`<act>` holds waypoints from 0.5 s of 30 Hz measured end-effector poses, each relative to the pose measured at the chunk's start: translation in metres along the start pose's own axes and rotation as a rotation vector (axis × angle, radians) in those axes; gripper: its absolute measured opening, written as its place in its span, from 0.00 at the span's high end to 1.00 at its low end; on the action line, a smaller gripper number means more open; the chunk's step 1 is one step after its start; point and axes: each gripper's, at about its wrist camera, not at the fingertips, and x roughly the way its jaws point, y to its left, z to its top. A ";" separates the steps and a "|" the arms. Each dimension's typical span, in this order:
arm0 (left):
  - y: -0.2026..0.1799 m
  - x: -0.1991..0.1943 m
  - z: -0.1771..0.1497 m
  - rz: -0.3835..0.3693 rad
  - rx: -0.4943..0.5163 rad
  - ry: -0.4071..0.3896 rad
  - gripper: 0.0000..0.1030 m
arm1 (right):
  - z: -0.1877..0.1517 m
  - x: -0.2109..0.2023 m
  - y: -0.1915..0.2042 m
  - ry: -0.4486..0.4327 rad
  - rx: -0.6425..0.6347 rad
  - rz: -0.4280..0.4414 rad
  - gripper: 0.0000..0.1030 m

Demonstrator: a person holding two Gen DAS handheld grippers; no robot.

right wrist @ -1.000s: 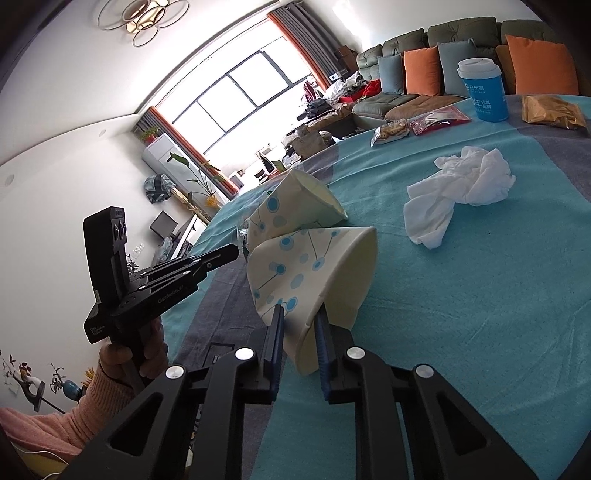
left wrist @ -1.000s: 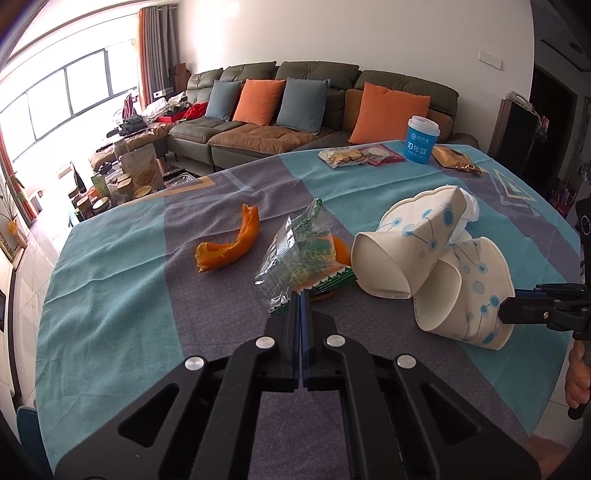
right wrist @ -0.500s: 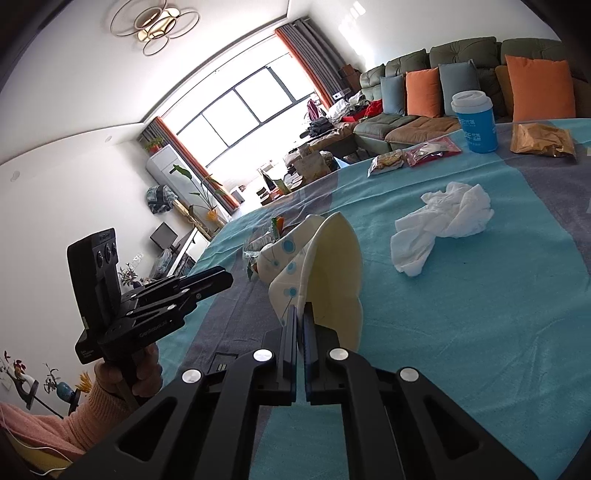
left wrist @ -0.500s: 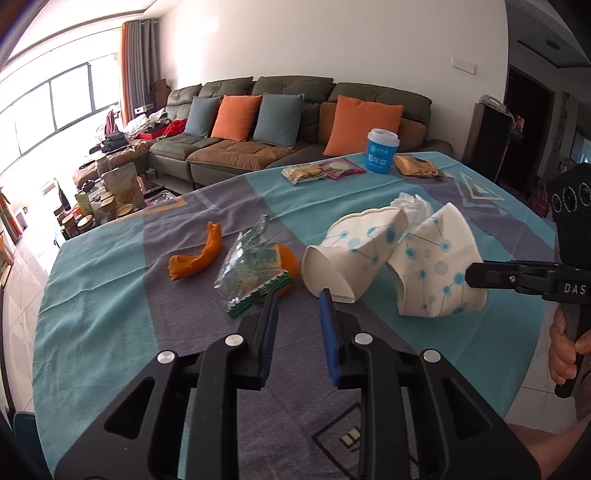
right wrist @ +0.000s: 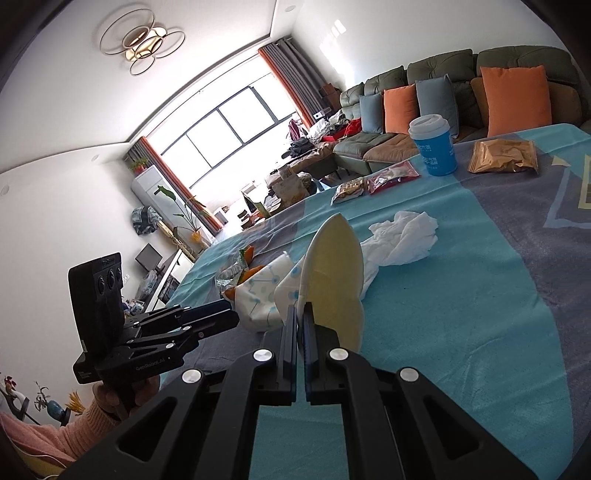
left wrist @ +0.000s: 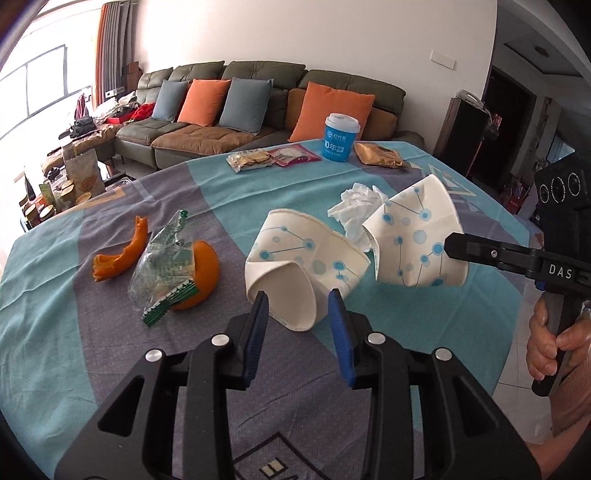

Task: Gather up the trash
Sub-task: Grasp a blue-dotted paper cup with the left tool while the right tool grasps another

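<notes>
Crushed cup [left wrist: 303, 258] between left gripper [left wrist: 300, 310] pads, untouched

A bright living room is seen behind a table covered with a teal and grey cloth [left wrist: 55, 295]. An olive-green sofa [left wrist: 258, 96] is set against a white wall [left wrist: 295, 33], and orange and grey-blue cushions [left wrist: 205, 101] are propped along its back. Daylight is admitted through a wide, dark-framed window [right wrist: 225, 136], which is flanked by orange and grey curtains [right wrist: 284, 70]. A ring-shaped ceiling lamp [right wrist: 142, 40] is mounted overhead. A white standing air conditioner [right wrist: 147, 188] and a leafy plant [right wrist: 184, 214] are placed beside the window. A dark doorway [left wrist: 506, 110] is visible on the right of the left wrist view.
</notes>
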 end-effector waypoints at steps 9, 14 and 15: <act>0.000 0.017 0.005 -0.010 -0.036 0.024 0.87 | 0.004 0.005 -0.008 -0.008 0.004 0.009 0.98; 0.003 0.017 0.006 -0.013 -0.050 0.016 0.96 | 0.009 0.004 -0.006 -0.021 0.000 0.015 0.98; 0.002 0.016 0.006 -0.012 -0.047 0.010 0.96 | 0.010 0.003 -0.006 -0.024 0.000 0.015 0.98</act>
